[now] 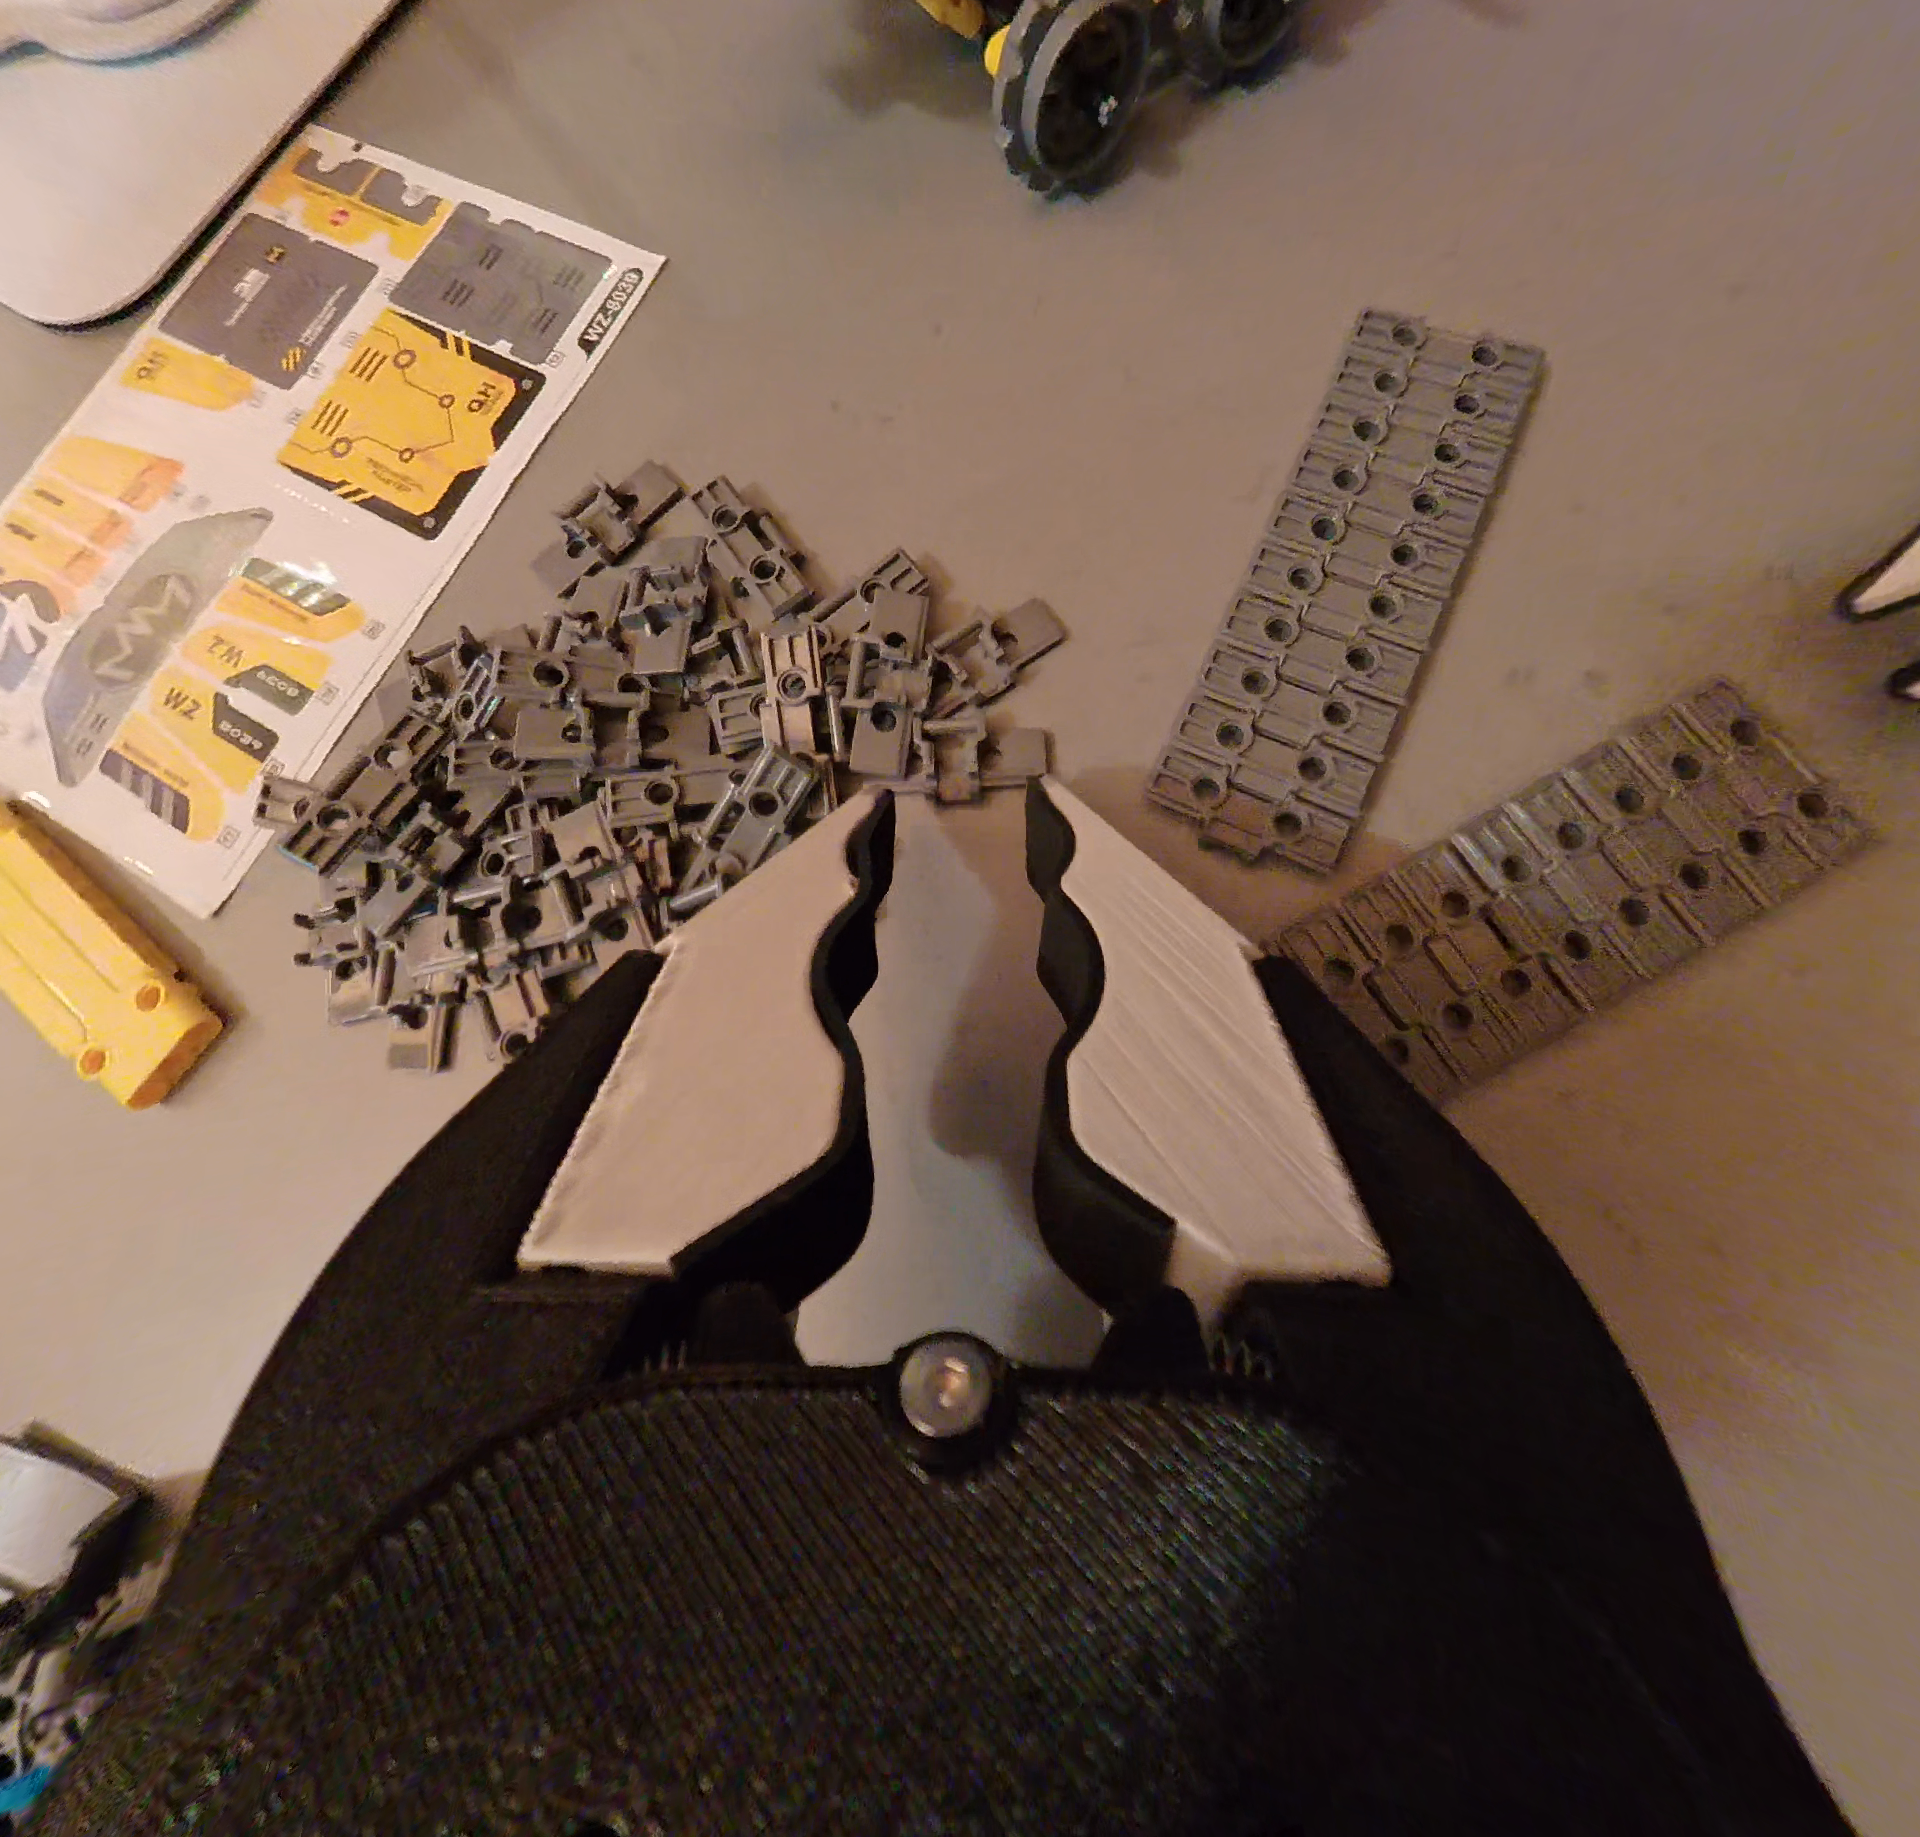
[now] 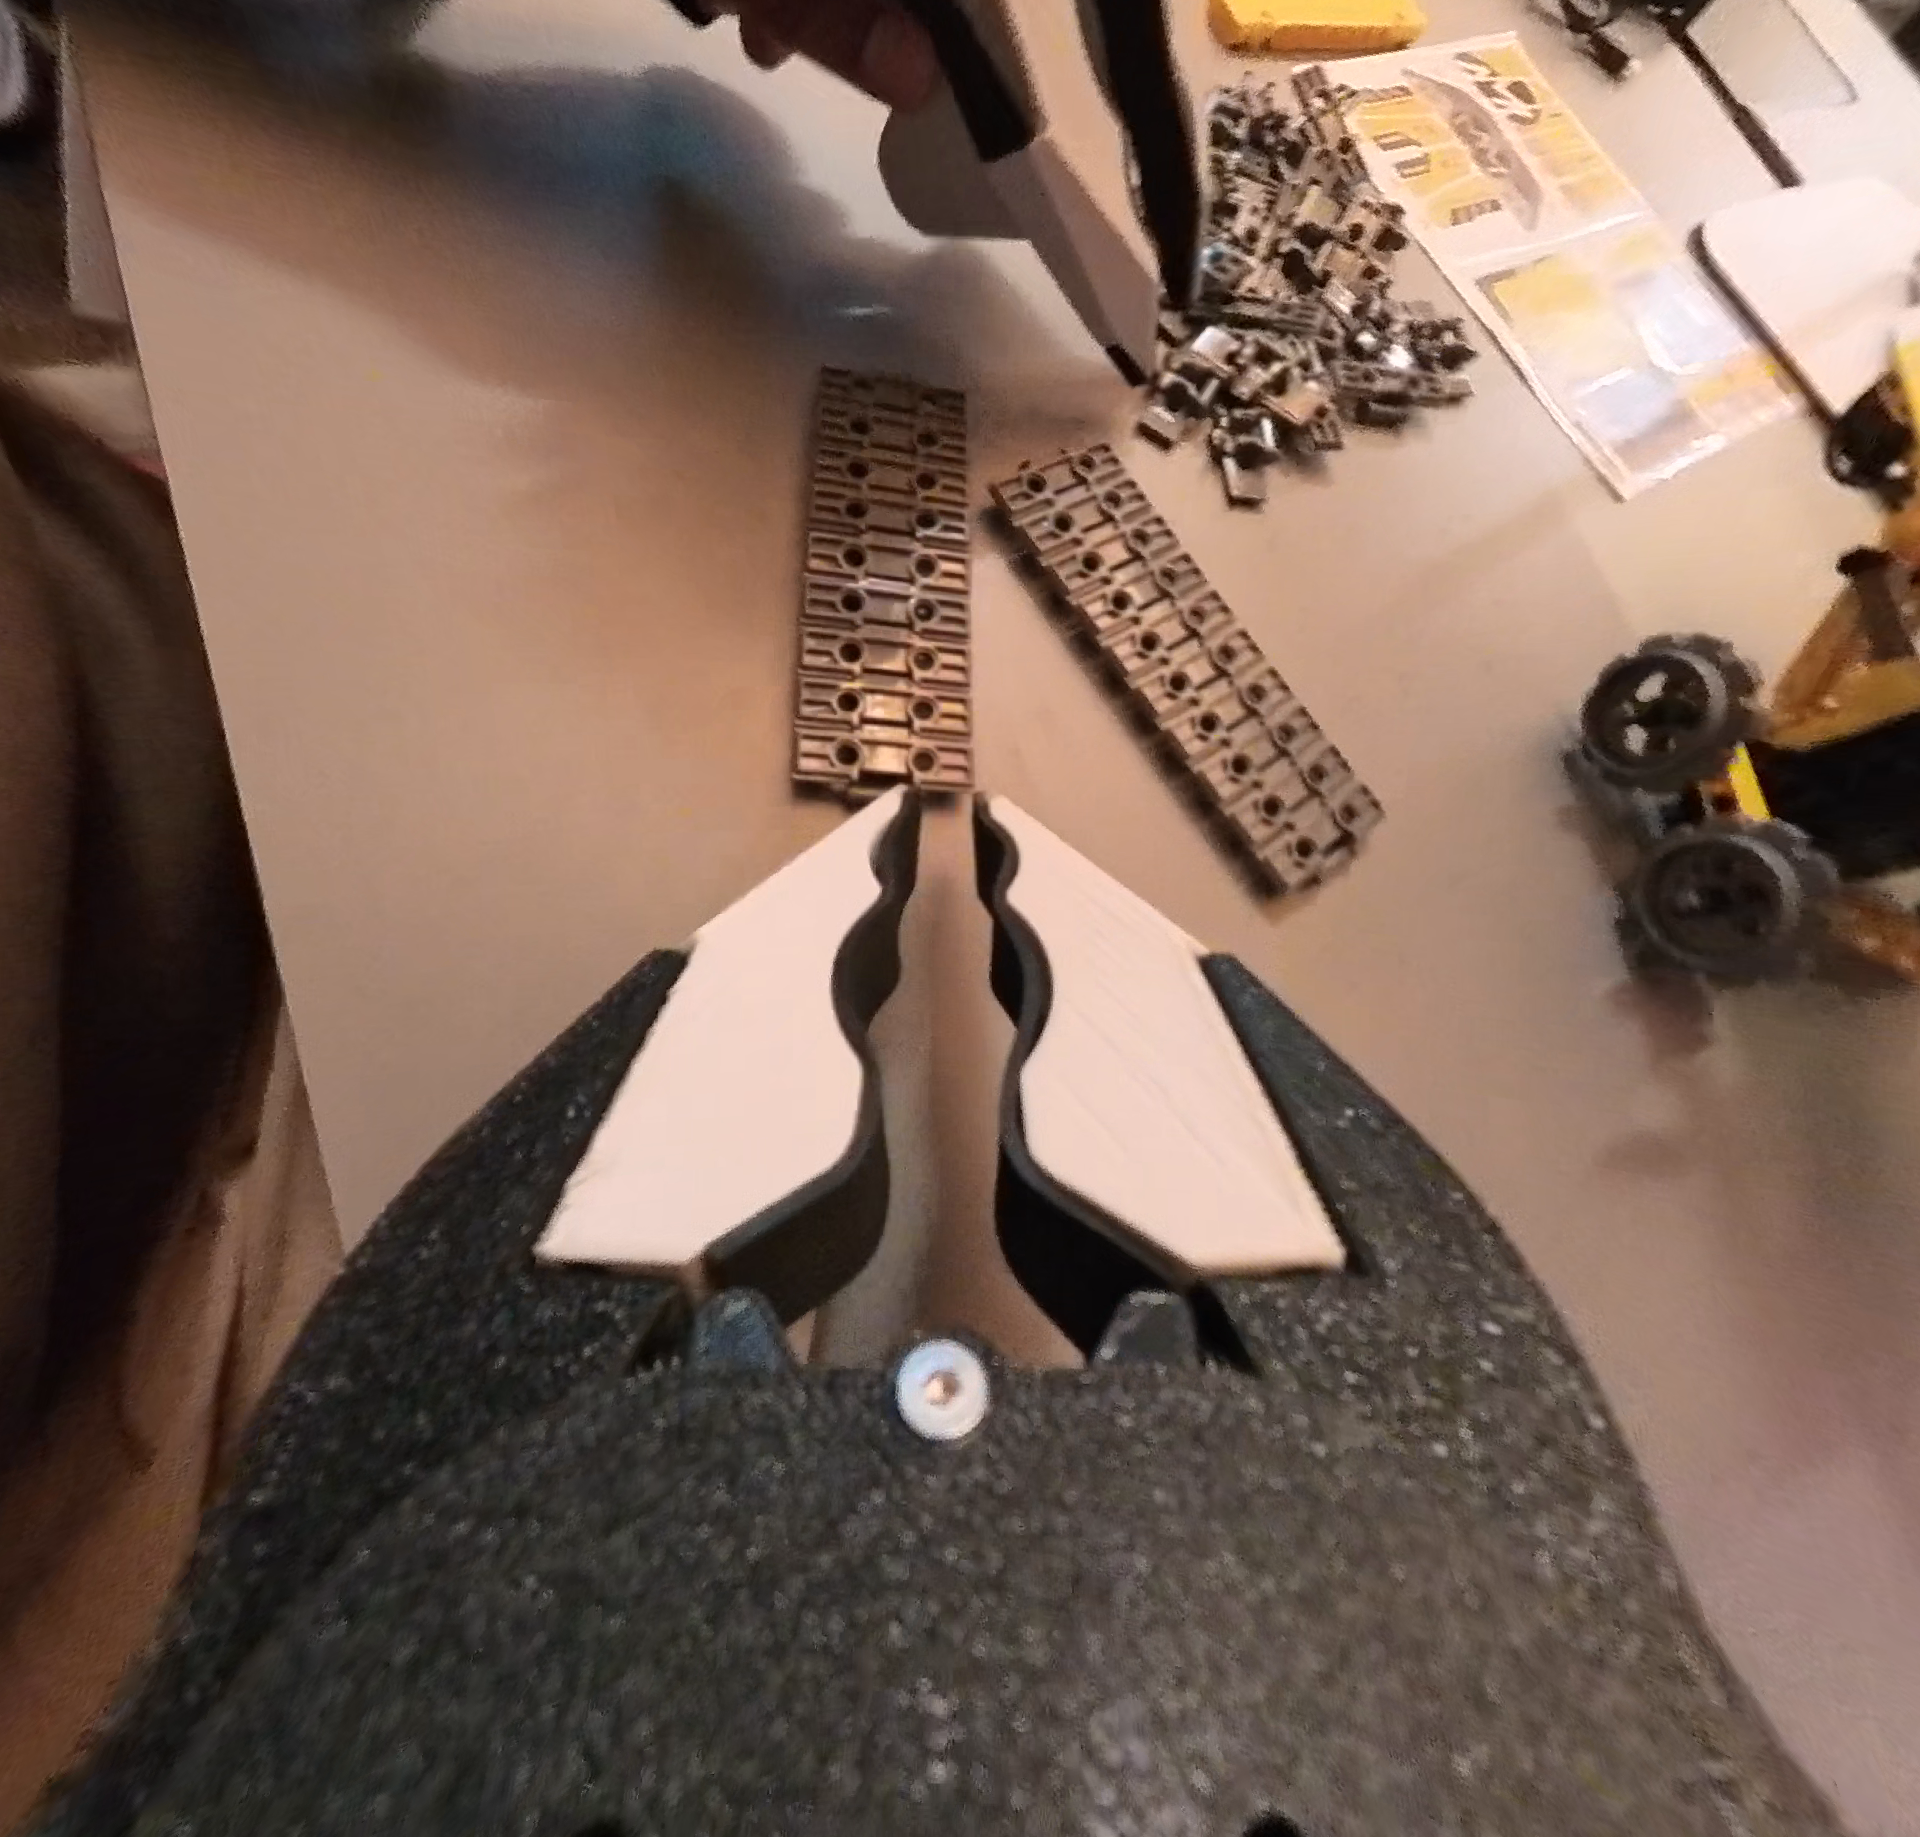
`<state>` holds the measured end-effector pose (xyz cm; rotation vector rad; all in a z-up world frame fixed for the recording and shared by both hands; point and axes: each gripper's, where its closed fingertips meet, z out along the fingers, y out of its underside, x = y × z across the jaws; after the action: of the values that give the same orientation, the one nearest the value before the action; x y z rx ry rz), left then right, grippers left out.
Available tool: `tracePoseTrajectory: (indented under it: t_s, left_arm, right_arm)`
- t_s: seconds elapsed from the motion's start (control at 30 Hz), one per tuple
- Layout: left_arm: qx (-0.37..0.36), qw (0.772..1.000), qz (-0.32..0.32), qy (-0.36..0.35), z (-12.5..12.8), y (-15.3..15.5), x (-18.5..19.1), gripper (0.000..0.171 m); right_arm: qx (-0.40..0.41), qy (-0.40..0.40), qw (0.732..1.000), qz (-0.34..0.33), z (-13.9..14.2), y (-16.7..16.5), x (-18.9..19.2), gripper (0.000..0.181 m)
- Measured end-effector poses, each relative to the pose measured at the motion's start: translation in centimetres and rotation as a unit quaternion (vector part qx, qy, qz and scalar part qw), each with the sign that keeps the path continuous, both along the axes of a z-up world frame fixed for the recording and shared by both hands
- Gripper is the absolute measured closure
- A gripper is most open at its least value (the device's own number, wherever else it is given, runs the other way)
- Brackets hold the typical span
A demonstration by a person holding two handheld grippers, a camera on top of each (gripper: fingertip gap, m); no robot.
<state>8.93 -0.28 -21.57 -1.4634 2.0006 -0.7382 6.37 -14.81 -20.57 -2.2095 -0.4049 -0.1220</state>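
Tabletop point(image 1: 1195, 177): link pile point(image 1: 623, 748) before left hand-held gripper point(image 1: 958, 800)

Left tool point(image 1: 958, 800): two pale wedge-shaped fingers point(image 1: 727, 1039) with wavy black inner pads, ribbed black body, one silver screw point(image 1: 945, 1390) at centre. Right tool point(image 2: 945, 800): same pale fingers, black pads, speckled black body, silver screw point(image 2: 940, 1401).

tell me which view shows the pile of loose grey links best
The left wrist view: the pile of loose grey links fills its middle, sharp, right in front of the left tongs. The right wrist view shows it farther off, small and blurred, partly behind those tongs.
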Motion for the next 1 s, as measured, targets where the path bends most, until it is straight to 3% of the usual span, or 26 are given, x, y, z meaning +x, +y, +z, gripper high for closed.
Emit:
tracePoseTrajectory:
  t_s: [0.17, 0.27, 0.4, 0.47, 0.6, 0.73, 0.87, 1.0]
  left_arm:
    - [-0.012, 1.0, -0.003, 0.017, -1.0, -0.4, 0.6, 0.164]
    - [-0.017, 1.0, -0.002, 0.015, -0.8, -0.6, 0.4, 0.164]
    - [-0.045, 0.999, -0.006, -0.016, 1.0, -1.4, -0.4, 0.164]
    - [-0.094, 0.995, -0.02, -0.033, 2.4, -2.7, -1.0, 0.164]
    - [-0.269, 0.959, -0.087, -0.027, 5.5, -6.9, -2.8, 0.164]
    - [-0.402, 0.904, -0.143, -0.023, 8.4, -9.6, -4.6, 0.164]
    - [-0.443, 0.877, -0.184, -0.009, 9.2, -11.3, -6.2, 0.164]
    - [-0.421, 0.881, -0.213, 0.018, 8.2, -12.7, -7.1, 0.164]
  right_arm:
    - [0.03, 0.018, 0.999, -0.032, 0.6, -1.8, 1.1, 0.17]
    - [0.028, 0.016, 0.998, -0.045, 0.3, -2.4, 1.5, 0.17]
    - [0.042, -0.005, 0.998, -0.055, 0.9, -2.2, 1.6, 0.17]
    - [0.072, -0.013, 0.996, -0.053, 2.1, -1.7, 1.2, 0.17]
    - [0.206, 0.028, 0.978, 0.0, 6.6, 0.1, -1.1, 0.168]
    - [0.242, -0.04, 0.969, 0.023, 7.8, 1.4, -1.5, 0.156]
    - [0.235, -0.099, 0.966, 0.046, 7.3, 2.1, -2.2, 0.154]
    - [0.255, -0.068, 0.961, 0.077, 7.9, 2.0, -3.2, 0.155]
